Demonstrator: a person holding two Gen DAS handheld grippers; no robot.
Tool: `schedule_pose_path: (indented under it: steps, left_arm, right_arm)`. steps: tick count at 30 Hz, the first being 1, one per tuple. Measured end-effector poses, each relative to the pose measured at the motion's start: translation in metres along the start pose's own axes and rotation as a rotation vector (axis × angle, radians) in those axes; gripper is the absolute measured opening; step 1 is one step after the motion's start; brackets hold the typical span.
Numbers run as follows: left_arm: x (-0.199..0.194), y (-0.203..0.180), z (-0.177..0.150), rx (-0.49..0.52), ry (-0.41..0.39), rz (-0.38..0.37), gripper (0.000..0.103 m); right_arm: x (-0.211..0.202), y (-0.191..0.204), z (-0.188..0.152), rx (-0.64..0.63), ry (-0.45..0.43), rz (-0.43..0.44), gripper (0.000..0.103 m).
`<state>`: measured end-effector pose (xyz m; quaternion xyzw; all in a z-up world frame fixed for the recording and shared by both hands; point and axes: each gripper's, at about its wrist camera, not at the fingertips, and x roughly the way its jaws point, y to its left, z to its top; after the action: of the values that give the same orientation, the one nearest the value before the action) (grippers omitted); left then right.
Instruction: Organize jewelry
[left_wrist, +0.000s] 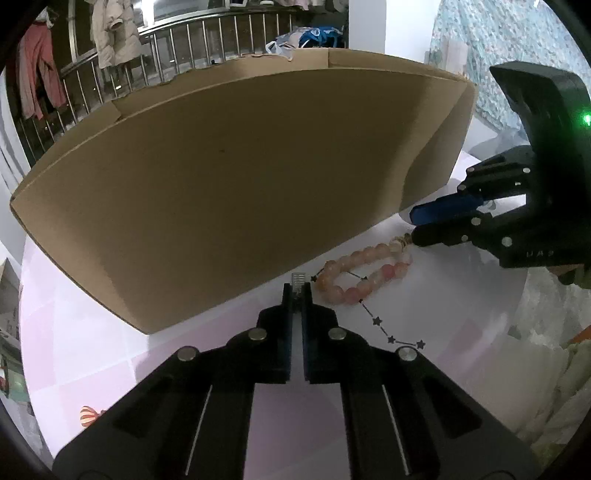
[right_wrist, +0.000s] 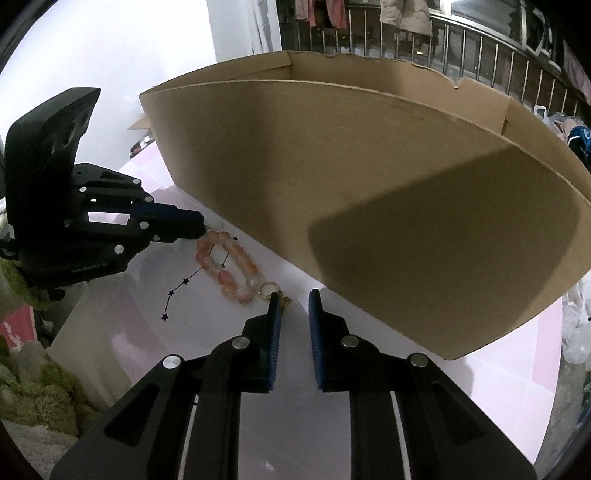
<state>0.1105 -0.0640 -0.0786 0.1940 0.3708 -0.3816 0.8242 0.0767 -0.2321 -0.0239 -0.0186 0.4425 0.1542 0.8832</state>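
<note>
Left gripper: jaws nearly together, pinching a small clear ridged piece, possibly a clasp or clip. Right gripper: jaws apart, holding nothing, tips just beside a gold ring. The pink bead bracelet lies on the white table between both grippers. Beyond it stands the cardboard box. Judged status: bracelet not yet stowed; box contents hidden.
</note>
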Motion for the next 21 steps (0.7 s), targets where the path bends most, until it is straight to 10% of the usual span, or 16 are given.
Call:
schedule_pose_path:
  steps: [21]
  left_arm:
    - [-0.020, 0.010, -0.020, -0.112, 0.004, 0.037, 0.002]
  right_arm:
    - [0.001, 0.001, 0.003, 0.001, 0.008, 0.000, 0.016]
